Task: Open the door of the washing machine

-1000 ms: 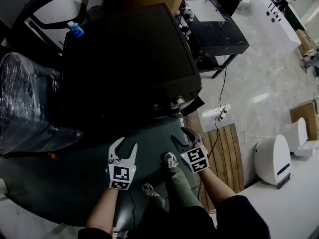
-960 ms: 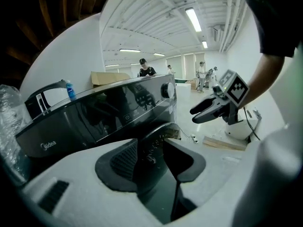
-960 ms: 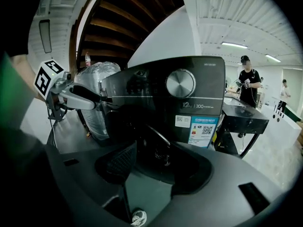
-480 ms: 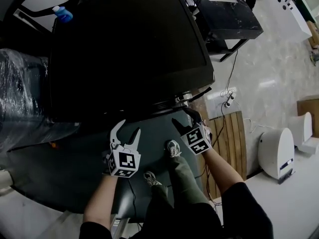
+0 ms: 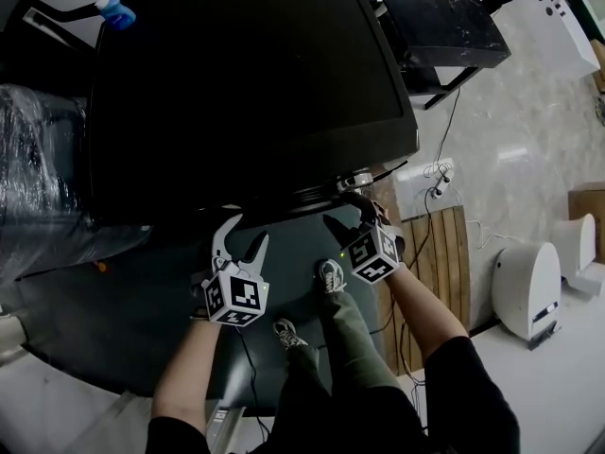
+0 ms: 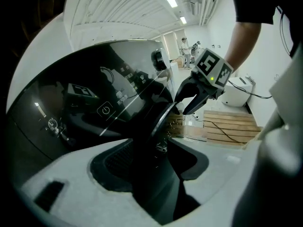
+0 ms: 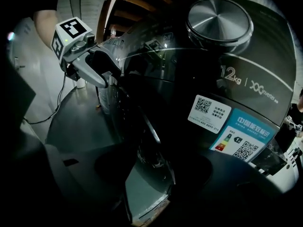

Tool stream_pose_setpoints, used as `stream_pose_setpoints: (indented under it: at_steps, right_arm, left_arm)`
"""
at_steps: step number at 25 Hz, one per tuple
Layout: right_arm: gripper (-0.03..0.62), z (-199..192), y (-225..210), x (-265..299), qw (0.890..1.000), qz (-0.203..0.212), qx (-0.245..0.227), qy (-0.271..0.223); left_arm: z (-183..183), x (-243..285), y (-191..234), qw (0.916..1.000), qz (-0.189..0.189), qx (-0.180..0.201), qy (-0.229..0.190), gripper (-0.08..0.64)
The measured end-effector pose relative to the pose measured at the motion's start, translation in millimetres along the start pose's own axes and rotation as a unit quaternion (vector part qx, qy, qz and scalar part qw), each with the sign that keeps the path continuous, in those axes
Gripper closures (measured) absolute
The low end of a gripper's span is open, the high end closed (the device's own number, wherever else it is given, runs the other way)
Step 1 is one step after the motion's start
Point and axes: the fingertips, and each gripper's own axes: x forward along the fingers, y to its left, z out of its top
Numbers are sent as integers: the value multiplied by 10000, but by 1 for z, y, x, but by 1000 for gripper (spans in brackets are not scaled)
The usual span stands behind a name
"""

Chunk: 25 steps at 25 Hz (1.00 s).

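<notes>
Door [image 6: 158,126] sits mid-frame in both gripper views, its rim [image 7: 150,126] between the jaws; left gripper [image 5: 246,231] gapes, right gripper [image 5: 347,214] is closing, neither pinching yet. A shallow bite could slip off the glossy rim.

The head view looked steeply down, with the washing machine [image 5: 246,83] at twelve o'clock. Both gripper views faced its front closely from opposite sides, sharing the door [image 6: 158,126].

Floor [image 5: 515,149] and dark mat [image 5: 104,320]
The washing machine [image 5: 246,83] stood against the mat; what seemed a wooden pallet [image 5: 437,272] lay beside.
</notes>
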Motion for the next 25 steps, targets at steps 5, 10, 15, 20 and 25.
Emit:
stream_pose_setpoints:
  at_steps: [5,10,15,20,25]
  right_arm:
    - [385,-2,-4,3,10000,18,-13,-49]
    - [400,-3,-3,3,9999,143,-2,-15]
    - [411,-4,-3,1,9999,100,68,50]
    - [419,-4,-2,-2,9996,21,261,56]
    - [426,-2,-2,-1,9995,-63,259,162]
  left_arm:
    - [0,7,1,9997,87,225,13,339]
    - [-2,6,2,9984,62,566,72,378]
    - [-1,6,0,9972,29,709,251,397]
    - [-1,4,0,9978,57,598,281,402]
    - [-1,4,1,9980,119,531,326,402]
